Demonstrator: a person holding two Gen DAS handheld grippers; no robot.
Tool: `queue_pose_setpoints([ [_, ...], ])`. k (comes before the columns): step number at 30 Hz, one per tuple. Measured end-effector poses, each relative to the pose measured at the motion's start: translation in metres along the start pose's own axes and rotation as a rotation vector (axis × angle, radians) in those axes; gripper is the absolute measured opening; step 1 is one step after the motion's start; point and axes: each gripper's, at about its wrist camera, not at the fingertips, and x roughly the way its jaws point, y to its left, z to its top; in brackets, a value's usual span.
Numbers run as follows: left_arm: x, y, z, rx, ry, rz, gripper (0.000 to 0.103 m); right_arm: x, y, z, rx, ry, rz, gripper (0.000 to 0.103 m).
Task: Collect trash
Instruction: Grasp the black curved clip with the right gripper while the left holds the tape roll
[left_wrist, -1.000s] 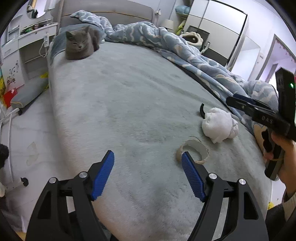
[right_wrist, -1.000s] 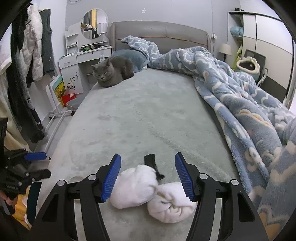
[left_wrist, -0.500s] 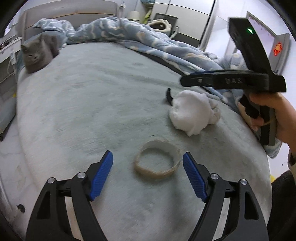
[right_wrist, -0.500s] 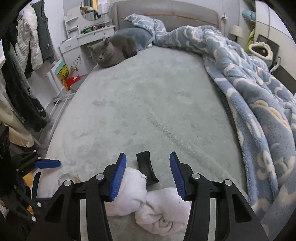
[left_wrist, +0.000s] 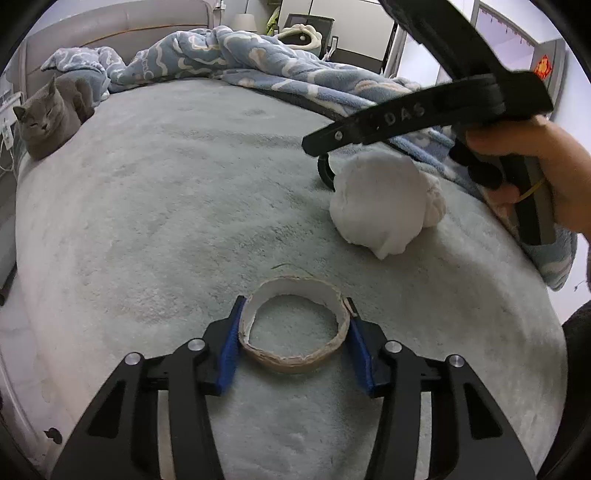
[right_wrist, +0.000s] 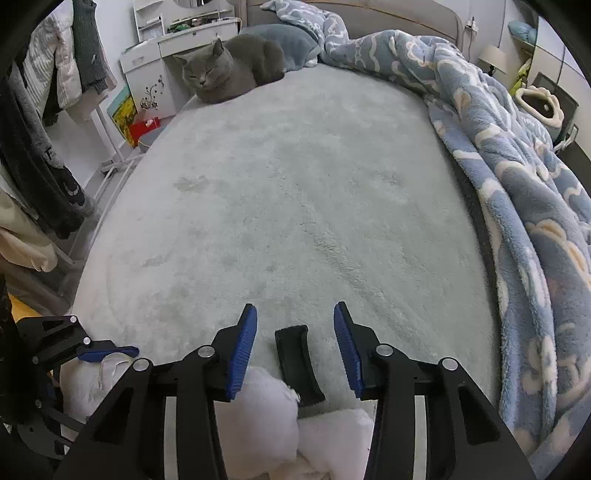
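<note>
A cardboard tape ring (left_wrist: 294, 325) lies on the grey bed cover (left_wrist: 184, 192). My left gripper (left_wrist: 293, 347) is shut on the ring, its blue pads (left_wrist: 229, 350) pressing both sides. White crumpled tissue balls (left_wrist: 380, 199) lie beyond it, with a curved black plastic piece (left_wrist: 325, 171) behind them. In the right wrist view my right gripper (right_wrist: 295, 350) is open, its jaws either side of the black piece (right_wrist: 297, 363), just above it. The tissue balls (right_wrist: 266, 417) lie below its fingers. The left gripper also shows at the lower left there (right_wrist: 107, 353).
A grey cat (right_wrist: 232, 68) rests at the bed's head (left_wrist: 51, 114). A blue patterned blanket (right_wrist: 517, 177) covers the bed's right side. Clothes hang on a rack (right_wrist: 40, 122) left of the bed, by a white dresser (right_wrist: 155, 74).
My left gripper moved forward and closed on the cardboard ring. My right gripper moved forward past the tissues, narrowed, and now straddles the black piece.
</note>
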Motion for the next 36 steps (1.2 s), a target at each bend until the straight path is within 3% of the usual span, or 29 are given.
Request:
queue_pose_setpoints([
  [7, -0.007, 0.006, 0.001, -0.004, -0.026, -0.008, 0.052, 0.018, 0.003, 0.0, -0.018, 0.077, -0.027, 0.021],
  [12, -0.017, 0.008, 0.0, -0.025, -0.047, 0.006, 0.052, 0.02, 0.007, -0.001, -0.034, 0.089, -0.044, 0.02],
  [18, -0.024, 0.019, -0.001, -0.084, -0.056, 0.031, 0.052, 0.008, 0.011, 0.0, -0.048, 0.025, -0.076, 0.02],
  [27, -0.045, 0.025, -0.012, -0.143, -0.069, 0.073, 0.052, -0.045, 0.023, 0.006, -0.037, -0.188, -0.119, 0.012],
  [34, -0.067, 0.028, -0.025, -0.188, -0.091, 0.088, 0.052, -0.05, 0.033, 0.002, -0.015, -0.164, -0.063, 0.012],
  [36, -0.071, 0.028, -0.027, -0.192, -0.09, 0.089, 0.052, -0.049, 0.039, 0.001, 0.0, -0.165, -0.052, 0.017],
])
